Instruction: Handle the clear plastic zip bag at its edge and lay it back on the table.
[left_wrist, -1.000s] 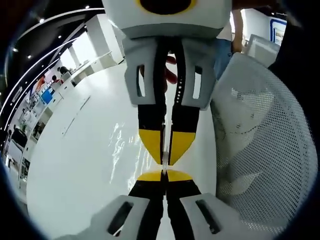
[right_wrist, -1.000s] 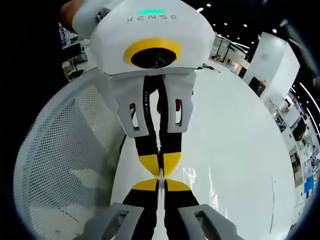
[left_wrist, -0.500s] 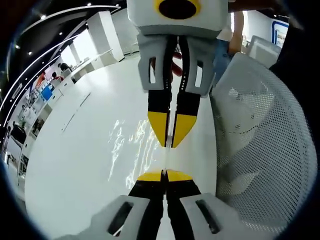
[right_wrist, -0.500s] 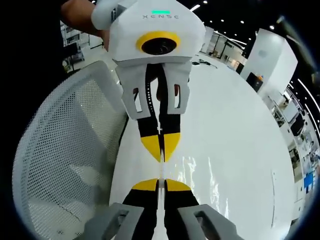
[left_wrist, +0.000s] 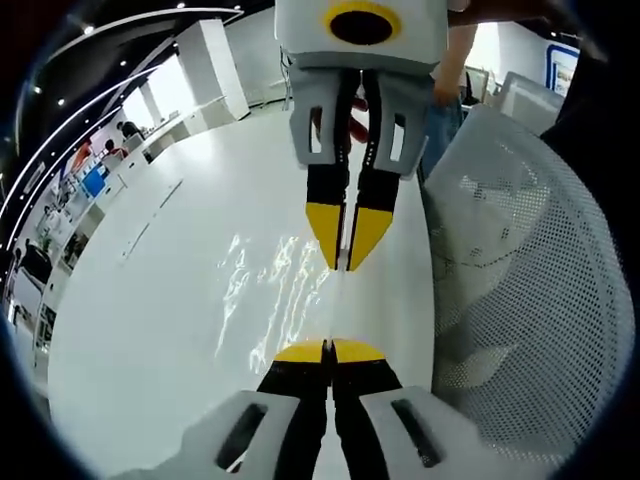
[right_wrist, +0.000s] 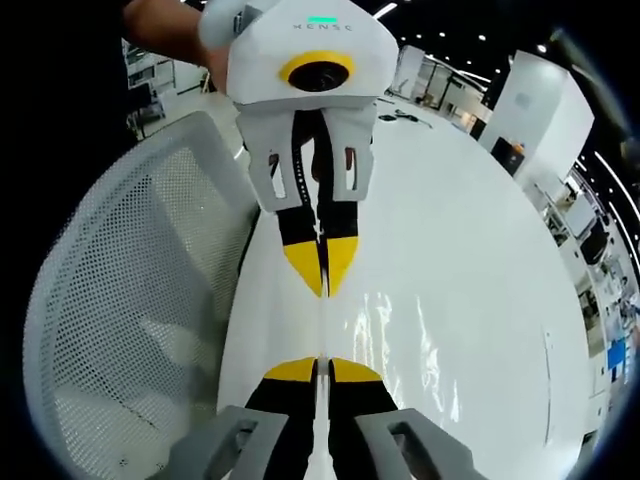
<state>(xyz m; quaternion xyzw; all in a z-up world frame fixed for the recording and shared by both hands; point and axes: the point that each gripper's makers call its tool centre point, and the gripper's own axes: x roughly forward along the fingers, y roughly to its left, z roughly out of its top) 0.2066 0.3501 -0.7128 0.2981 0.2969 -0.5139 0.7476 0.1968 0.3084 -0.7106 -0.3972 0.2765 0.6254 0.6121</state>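
Now your left gripper (left_wrist: 327, 352) pinches one edge of the clear zip bag (left_wrist: 275, 285), jaws pressed together | your right gripper (right_wrist: 322, 368) pinches the opposite edge, jaws likewise together | bag stretched between both grippers over the white desk (left_wrist: 160, 290) | white mesh chair (left_wrist: 520, 290) just beside the desk.

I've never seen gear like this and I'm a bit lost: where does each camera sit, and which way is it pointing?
Left gripper view: rides on the left gripper, looking along its shut jaws across the white table at the right gripper facing it; a person's hand shows behind that one.
Right gripper view: rides on the right gripper, facing back at the left gripper; a hand holds it.
Both share the clear plastic zip bag pinched between them, the table and a white mesh chair.
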